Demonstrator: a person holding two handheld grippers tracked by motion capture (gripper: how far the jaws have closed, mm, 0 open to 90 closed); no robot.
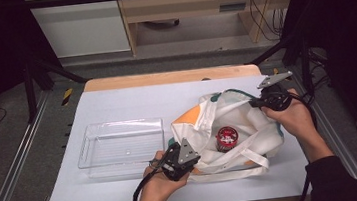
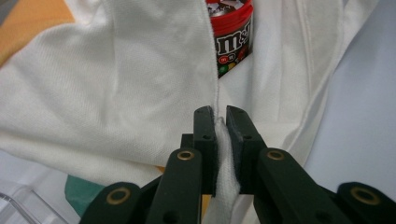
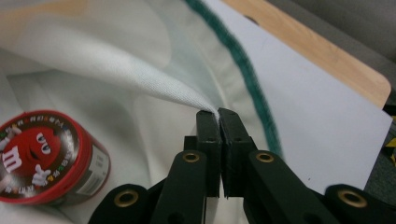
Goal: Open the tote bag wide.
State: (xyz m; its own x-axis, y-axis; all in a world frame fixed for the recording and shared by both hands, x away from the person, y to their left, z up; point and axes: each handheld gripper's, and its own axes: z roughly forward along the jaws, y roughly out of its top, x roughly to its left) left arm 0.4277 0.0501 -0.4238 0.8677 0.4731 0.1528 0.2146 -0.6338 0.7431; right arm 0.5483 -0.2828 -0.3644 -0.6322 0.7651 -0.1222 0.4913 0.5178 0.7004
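Left gripper (image 1: 175,150) held low at the near edge of the bag (image 1: 249,118), forearm coming up from the bottom of the high view, jaws clamped on a thick fold of white cloth (image 2: 223,154). Right gripper (image 1: 256,103) held at the far right side of the bag, wrist bent inward, jaws pressed together on a thin pinch of the bag's rim (image 3: 196,103), the cloth pulled taut from that pinch. Bag mouth spread between the two grips.

Bag lying on the right half of a white table (image 1: 116,99) with a pale wooden strip along the far edge; white fabric with an orange patch, green trim and long white straps. Inside the opening, a round red candy tub (image 1: 226,138) resting on the fabric. Just left of the bag, a clear plastic tray (image 1: 121,146). Around the table, metal frame rails, a grey floor, and a wooden desk with hanging cables at the back.

On the tub's side, white "m&m" lettering on dark brown; on its lid, a red cartoon candy figure. Smaller print too fine to read.
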